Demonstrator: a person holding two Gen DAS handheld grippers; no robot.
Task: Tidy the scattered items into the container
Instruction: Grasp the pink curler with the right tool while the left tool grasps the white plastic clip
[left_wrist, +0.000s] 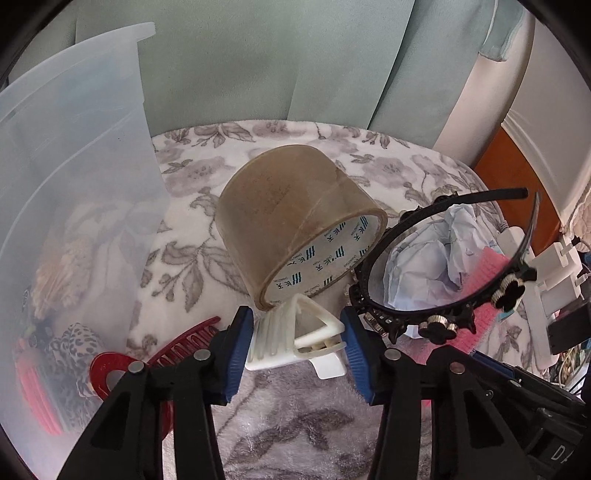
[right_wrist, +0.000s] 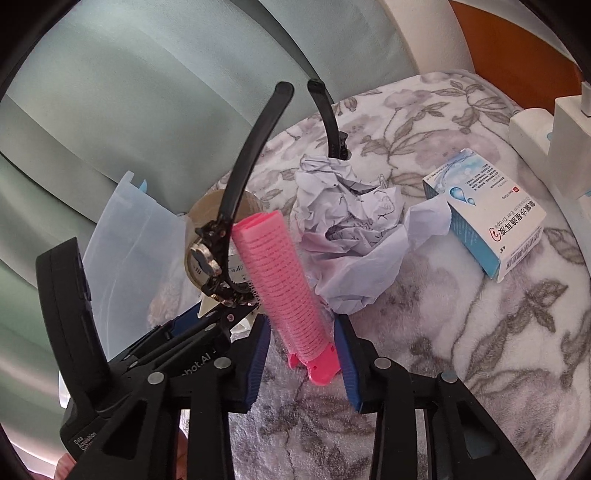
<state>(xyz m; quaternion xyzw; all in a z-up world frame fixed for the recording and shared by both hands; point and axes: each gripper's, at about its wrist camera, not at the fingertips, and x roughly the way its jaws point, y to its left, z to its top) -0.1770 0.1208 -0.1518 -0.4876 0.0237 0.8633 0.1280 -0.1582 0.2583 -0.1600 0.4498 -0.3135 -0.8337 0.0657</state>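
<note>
A: Starting at nine o'clock in the left view, what's there?

B: The bin (left_wrist: 74, 177), its clear wall rising high. Inside lie a red comb (left_wrist: 173, 345) and a leopard-print scrunchie (left_wrist: 70, 350). Bare blanket (left_wrist: 192, 258) runs between the bin wall and the tape roll (left_wrist: 295, 225) at the centre.

A: And the left gripper (left_wrist: 295, 354)?

B: At six o'clock, pinching a white clip (left_wrist: 295, 339) between its blue pads; the clip's tip touches the roll's lower rim, I think, though the angle is poor.

A: Further right?

B: A black headband (left_wrist: 443, 266) stands at three o'clock, ringing crumpled paper (left_wrist: 432, 258).

A: The right view?

B: The bin's corner (right_wrist: 125, 236) shows at nine o'clock. The right gripper (right_wrist: 303, 354) at six o'clock clamps a pink roller (right_wrist: 284, 288), which tilts toward eleven o'clock beside the headband (right_wrist: 251, 147). The paper (right_wrist: 351, 236) sits just past it, and a blue box (right_wrist: 487, 214) lies at two o'clock, near the blanket's edge.
</note>
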